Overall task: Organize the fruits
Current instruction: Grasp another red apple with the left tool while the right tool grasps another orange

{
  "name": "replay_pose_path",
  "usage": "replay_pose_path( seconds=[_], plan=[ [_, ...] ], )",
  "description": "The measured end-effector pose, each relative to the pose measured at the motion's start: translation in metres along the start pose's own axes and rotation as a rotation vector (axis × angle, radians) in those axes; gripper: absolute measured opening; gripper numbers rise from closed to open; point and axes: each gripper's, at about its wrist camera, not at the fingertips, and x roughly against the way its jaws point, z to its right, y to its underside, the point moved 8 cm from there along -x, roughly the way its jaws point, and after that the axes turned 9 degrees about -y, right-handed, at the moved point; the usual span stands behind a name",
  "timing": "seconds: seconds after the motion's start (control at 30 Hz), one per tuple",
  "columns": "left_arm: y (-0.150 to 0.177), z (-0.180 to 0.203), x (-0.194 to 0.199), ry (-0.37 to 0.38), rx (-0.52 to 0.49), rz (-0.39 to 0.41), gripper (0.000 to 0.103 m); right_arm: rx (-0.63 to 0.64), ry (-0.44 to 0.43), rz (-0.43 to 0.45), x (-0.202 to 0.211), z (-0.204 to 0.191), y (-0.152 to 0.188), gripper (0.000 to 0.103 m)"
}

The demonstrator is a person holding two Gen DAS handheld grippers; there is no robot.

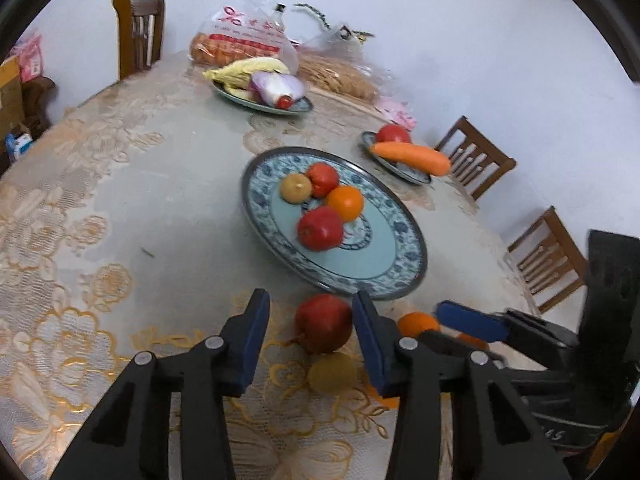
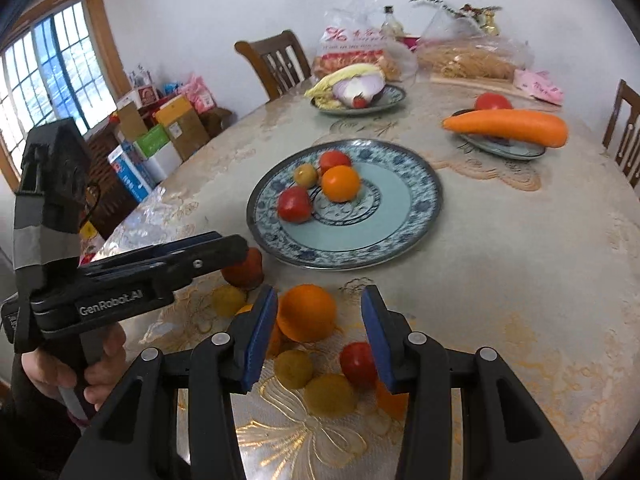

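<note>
A round table covered with a cream lace-patterned cloth (image 1: 120, 208) is seen, and at its centre a large blue-and-white patterned plate (image 1: 384, 276) is set. On that plate four fruits are gathered toward its far-left part: a red apple (image 1: 320, 227), an orange (image 1: 345, 202), a second red fruit (image 1: 323, 178) and a small yellowish round fruit (image 1: 296, 187).

The left gripper (image 1: 310, 330) is held low over the near edge of the table, and a dark red apple (image 1: 323, 329) lies between its blue-padded fingers (image 1: 252, 344); the right pad is seen at the apple's side, while a gap is left at the left pad, so no pinch is shown. Just nearer, a small yellow-green fruit (image 1: 332, 372) rests on the cloth.

The right gripper (image 2: 318, 334) is spread around a loose orange (image 2: 306, 312), which touches its left pad only. Near it a yellow fruit (image 2: 294, 368), a larger yellow fruit (image 2: 330, 394) and a small red fruit (image 2: 358, 364) are scattered on the cloth.

At far right a small plate (image 2: 520, 151) bearing a long orange carrot (image 2: 508, 126) and a red tomato (image 2: 493, 101) is seen
</note>
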Motion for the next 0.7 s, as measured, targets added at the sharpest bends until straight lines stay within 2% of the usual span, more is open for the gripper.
replay_pose_path(
  seconds=[0.07,0.17,0.23,0.47,0.7],
  plan=[
    [0.001,0.002,0.000,0.019,-0.001,0.000,0.032,-0.003,-0.028,-0.009,-0.005,-0.003,0.001,0.045],
    [0.003,0.009,0.001,0.044,-0.018,-0.003,0.032,-0.013,-0.059,-0.001,-0.006,-0.005,0.001,0.044],
    [0.008,0.016,0.001,0.061,-0.038,-0.010,0.032,0.004,-0.042,0.001,-0.006,-0.005,0.002,0.036],
    [0.019,0.036,0.007,0.019,-0.105,0.026,0.031,0.034,-0.022,-0.003,0.004,-0.006,0.011,0.035],
    [0.026,0.037,0.012,0.036,-0.068,0.014,0.031,0.042,-0.021,0.006,0.010,-0.006,0.015,0.034]
  ],
)
